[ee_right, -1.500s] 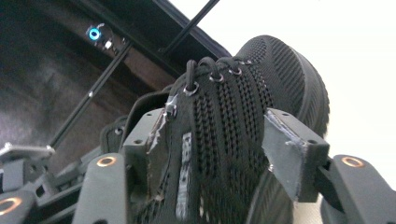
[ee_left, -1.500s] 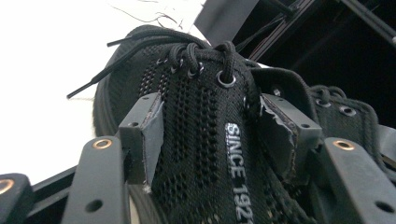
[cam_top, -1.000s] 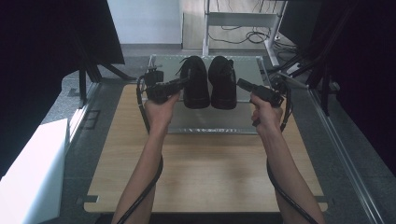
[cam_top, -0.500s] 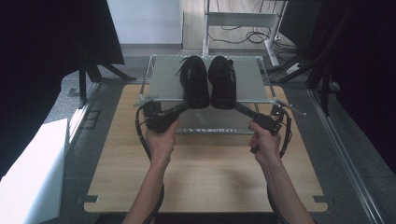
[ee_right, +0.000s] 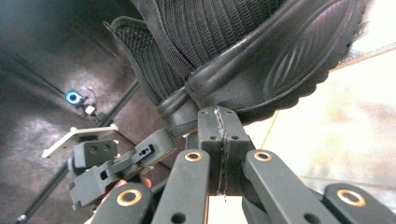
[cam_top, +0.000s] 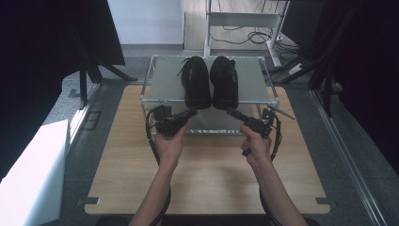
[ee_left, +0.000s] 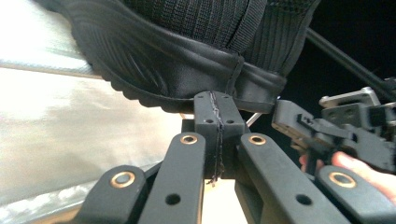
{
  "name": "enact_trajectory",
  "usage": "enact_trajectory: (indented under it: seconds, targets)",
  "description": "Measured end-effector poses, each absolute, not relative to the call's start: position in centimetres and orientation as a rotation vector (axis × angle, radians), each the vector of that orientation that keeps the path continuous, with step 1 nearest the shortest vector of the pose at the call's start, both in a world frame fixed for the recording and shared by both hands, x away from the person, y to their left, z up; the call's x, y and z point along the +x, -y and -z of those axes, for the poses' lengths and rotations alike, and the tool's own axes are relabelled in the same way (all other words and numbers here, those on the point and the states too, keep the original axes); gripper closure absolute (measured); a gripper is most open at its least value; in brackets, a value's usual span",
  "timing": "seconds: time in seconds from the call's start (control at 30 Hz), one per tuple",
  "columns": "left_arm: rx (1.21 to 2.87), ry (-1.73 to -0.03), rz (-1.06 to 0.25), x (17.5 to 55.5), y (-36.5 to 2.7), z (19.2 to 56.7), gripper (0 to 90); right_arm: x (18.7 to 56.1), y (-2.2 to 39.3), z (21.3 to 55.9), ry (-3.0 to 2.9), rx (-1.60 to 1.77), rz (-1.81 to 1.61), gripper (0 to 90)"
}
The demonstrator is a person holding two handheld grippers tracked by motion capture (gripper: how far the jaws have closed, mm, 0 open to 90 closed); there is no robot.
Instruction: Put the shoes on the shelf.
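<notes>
Left gripper [cam_top: 192,112] and right gripper [cam_top: 231,112] closed empty, below black shoes [cam_top: 210,82], no readable writing

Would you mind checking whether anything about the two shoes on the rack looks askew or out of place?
Nothing stands out. The left shoe and right shoe sit upright, side by side and parallel on the rack, their near ends at its front edge. Both grippers, left and right, are shut and empty.

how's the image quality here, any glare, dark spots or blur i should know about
High view: sides nearly black, the wooden table evenly lit, both black shoes lose detail. Left gripper view: the rack shelf washes out to white glare, while the shoe sole stays sharp. Right gripper view: background murky, bright patch at right, the left gripper soft.
</notes>
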State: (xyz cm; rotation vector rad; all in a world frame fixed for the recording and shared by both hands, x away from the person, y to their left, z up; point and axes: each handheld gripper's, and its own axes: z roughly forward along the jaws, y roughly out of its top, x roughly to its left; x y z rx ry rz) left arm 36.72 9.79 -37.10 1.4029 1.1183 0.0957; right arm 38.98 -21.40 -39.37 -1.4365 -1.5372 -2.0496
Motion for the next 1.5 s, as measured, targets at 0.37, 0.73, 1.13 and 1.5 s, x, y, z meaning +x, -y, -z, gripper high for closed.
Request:
enact_trajectory:
  seconds: [0.37, 0.73, 1.13, 1.5]
  targets:
    - [1.431, -1.166, -0.137, 38.7, -9.6, 36.8, 89.8, 40.7, 21.1, 39.3, 1.542, -1.479, 2.059, 90.0]
    - [1.423, -1.206, -0.126, 40.8, -9.6, 37.1, 89.7, 42.5, 20.8, 39.6, 1.511, -1.554, 2.054, 90.0]
    - [1.431, -1.187, -0.114, 39.7, -10.2, 38.5, 72.3, 41.9, 21.6, 41.1, 1.526, -1.521, 2.029, 74.0]
    - [1.566, -1.174, -0.239, 37.7, -10.3, 40.1, 34.7, 40.2, 23.3, 43.0, 1.649, -1.503, 1.991, 45.7]
